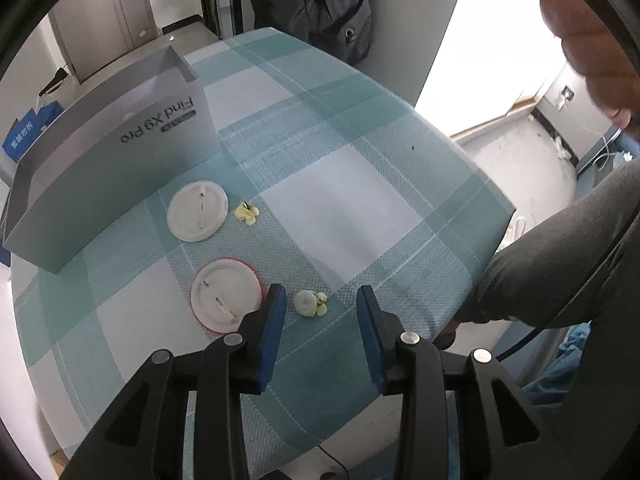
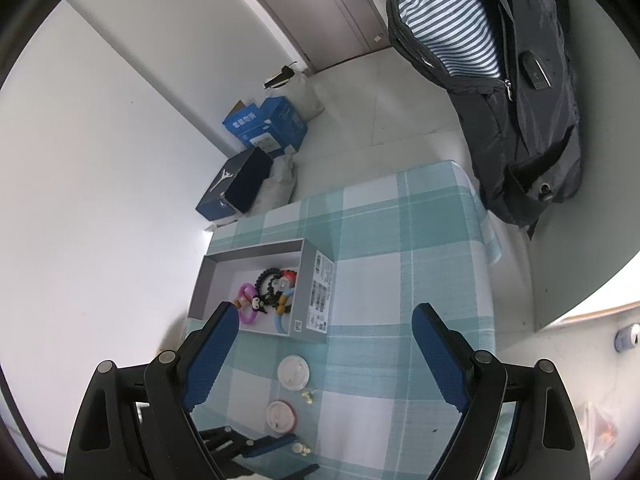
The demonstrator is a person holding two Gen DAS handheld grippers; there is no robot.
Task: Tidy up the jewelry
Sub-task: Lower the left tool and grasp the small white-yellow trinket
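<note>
A plain room, likely an office or storeroom: bare white walls, a grey door (image 2: 320,12), cardboard boxes (image 2: 266,126) on the floor, a checked-cloth table (image 1: 340,184).

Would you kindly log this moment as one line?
left gripper: open, over yellow earring | right gripper: open, empty | box: holds bracelets
</note>
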